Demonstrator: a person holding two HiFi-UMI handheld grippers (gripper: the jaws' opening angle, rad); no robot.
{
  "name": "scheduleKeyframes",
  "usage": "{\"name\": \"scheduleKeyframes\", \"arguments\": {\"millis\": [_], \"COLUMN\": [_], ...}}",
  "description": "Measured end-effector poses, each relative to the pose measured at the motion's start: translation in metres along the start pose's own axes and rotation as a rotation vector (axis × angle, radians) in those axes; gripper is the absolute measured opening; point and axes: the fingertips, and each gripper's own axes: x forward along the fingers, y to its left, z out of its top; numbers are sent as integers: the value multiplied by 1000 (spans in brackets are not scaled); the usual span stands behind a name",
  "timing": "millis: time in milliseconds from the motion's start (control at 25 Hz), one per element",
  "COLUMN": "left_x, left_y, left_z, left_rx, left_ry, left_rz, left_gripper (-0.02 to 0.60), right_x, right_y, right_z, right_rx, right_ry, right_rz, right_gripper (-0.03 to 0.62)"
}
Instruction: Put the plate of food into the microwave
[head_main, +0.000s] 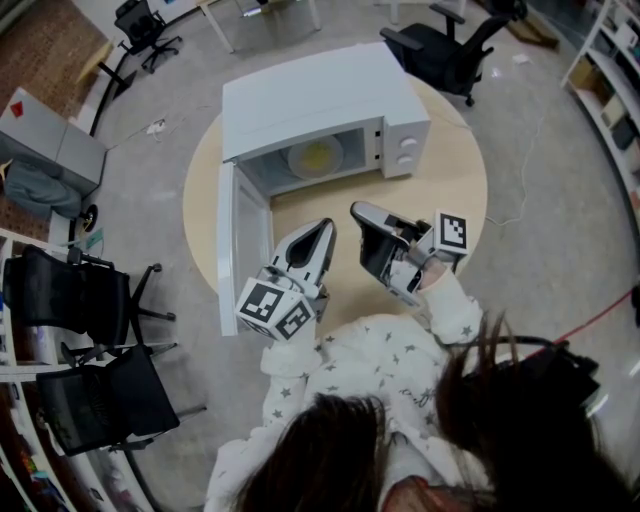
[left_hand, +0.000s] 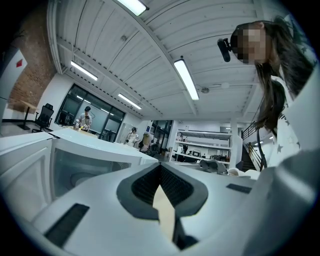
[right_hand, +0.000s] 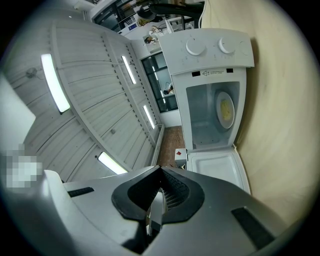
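The white microwave stands on the round beige table with its door swung fully open. Inside it rests the plate of yellow food, also seen in the right gripper view as the plate inside the microwave. My left gripper hangs shut and empty in front of the opening, tips pointing at it. My right gripper hangs beside it, also shut with nothing held. In their own views the left gripper and right gripper both show jaws closed together.
The open door juts out past the table's left edge. Black office chairs stand left of the table, another chair behind it. Shelves line the right wall. A person's sleeves and hair fill the lower head view.
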Motion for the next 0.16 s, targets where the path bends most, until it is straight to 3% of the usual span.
{"name": "scheduleKeyframes", "arguments": {"millis": [160], "left_x": [3], "left_y": [5], "left_z": [-4], "left_rx": [11], "left_ry": [-3], "left_rz": [-7], "left_gripper": [-3], "right_x": [3], "right_y": [-3], "right_z": [3], "right_rx": [8], "right_ry": [2], "right_rz": [-3], "right_gripper": [8]}}
